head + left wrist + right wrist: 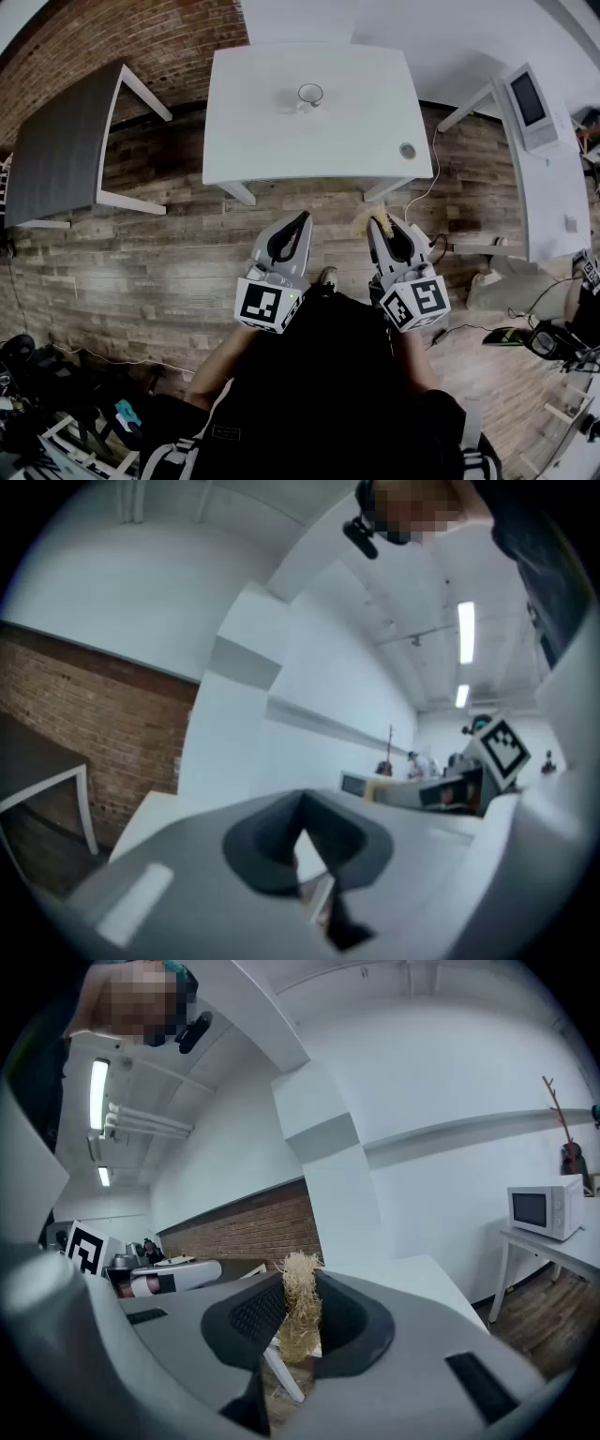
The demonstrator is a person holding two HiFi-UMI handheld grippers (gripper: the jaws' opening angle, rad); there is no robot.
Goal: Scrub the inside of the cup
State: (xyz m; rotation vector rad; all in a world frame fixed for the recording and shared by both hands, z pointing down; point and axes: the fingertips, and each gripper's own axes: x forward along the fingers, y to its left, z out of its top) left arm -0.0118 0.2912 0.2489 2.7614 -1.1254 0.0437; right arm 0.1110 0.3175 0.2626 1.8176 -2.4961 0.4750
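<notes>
On the white tabletop (253, 122), close to its far edge and about midway between the left and right edges, stands the cup (309, 96), upright, with its opening seen from above. Near the front right corner of the same tabletop there is a small round grey disc (407, 150), well apart from the cup. The person stands on the wooden floor (159, 262) before the front edge and holds both grippers low, well apart from the cup. The left gripper (300, 223) has its jaws clenched together with nothing between them, as the left gripper view shows (302, 810). The right gripper (380, 225) is grasping a fibre scrubber (300, 1309), a straw-coloured tuft that stands up between the dark pads (253, 1314) and rises a little above them; in the head view the same tuft (372, 218) shows at the tip of this gripper. A dark grey table (56, 150) stands to the left of the white one, beside the brick wall (169, 37). A white microwave (528, 101) rests on a desk at the right.
</notes>
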